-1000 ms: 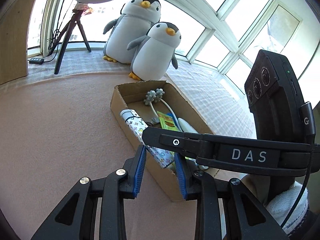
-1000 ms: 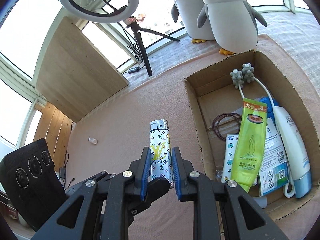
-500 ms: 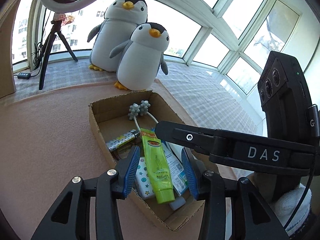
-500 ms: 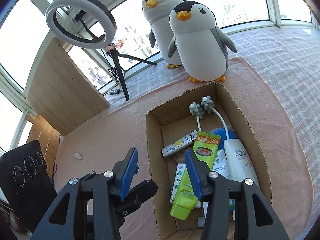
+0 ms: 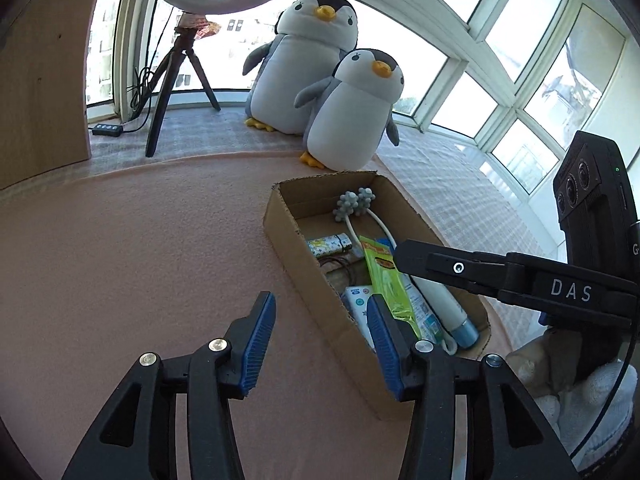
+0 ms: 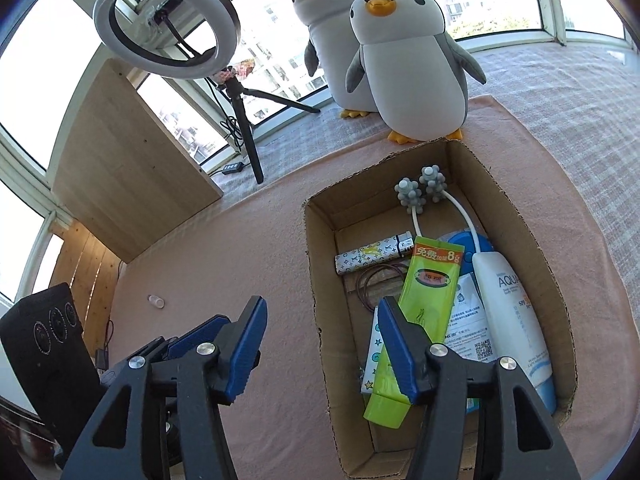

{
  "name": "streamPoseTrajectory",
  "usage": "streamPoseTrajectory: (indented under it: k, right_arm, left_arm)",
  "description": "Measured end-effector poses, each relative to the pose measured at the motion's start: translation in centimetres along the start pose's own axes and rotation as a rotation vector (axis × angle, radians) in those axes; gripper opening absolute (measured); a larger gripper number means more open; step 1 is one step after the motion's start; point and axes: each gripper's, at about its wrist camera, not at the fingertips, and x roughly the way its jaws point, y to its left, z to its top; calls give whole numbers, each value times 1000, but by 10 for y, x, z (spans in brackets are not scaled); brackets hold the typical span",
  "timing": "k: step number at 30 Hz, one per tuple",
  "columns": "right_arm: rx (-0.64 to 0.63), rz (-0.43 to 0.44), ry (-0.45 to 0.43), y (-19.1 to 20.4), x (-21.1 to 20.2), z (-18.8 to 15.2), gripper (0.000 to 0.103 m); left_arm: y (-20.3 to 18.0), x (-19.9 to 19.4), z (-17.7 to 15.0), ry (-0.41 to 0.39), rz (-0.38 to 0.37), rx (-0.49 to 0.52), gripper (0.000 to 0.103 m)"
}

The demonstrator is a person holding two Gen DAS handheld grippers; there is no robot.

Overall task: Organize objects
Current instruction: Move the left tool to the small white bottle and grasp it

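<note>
An open cardboard box [image 6: 516, 216] [image 5: 298, 272] sits on the pink mat. Inside lie a patterned lighter [image 6: 374, 255] [image 5: 328, 243], a green tube [image 6: 424, 304] [image 5: 382, 272], a white sunscreen bottle [image 6: 512, 320], a grey-knobbed massager [image 6: 420, 194] [image 5: 356, 202], hair ties [image 6: 374, 284] and small packets. My right gripper [image 6: 320, 344] is open and empty, straddling the box's left wall. My left gripper [image 5: 318, 340] is open and empty, low over the mat at the box's near left wall. The right gripper's arm [image 5: 500, 276] crosses over the box in the left wrist view.
Two plush penguins [image 6: 400, 60] [image 5: 332, 92] stand behind the box. A ring light on a tripod [image 6: 168, 28] and a wooden panel [image 6: 128, 160] are at the back left. A small white cap [image 6: 156, 301] lies on the mat. Windows surround the area.
The right gripper, earlier shut on the patterned lighter, has let it go; the lighter now lies in the box. Both grippers have opened wider and pulled back.
</note>
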Motion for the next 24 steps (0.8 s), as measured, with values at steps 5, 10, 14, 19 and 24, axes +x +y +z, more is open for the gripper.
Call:
streamPoseTrajectory:
  k: [5, 10, 14, 19, 24]
  right_arm:
    - [-46, -28, 26, 15, 7, -26, 56]
    - [-74, -50, 31, 35, 11, -55, 56]
    - [-107, -66, 46, 53, 15, -77, 56]
    - [-162, -99, 68, 71, 19, -98, 57]
    - [-152, -121, 83, 77, 23, -109, 60]
  left_arm:
    - [75, -21, -18, 23, 122, -127, 56]
    - [153, -47, -37, 40, 290, -237, 57]
    - [217, -67, -46, 51, 396, -334, 58]
    - [289, -92, -47, 14, 429, -503, 60]
    - [326, -95, -35, 12, 521, -532, 64]
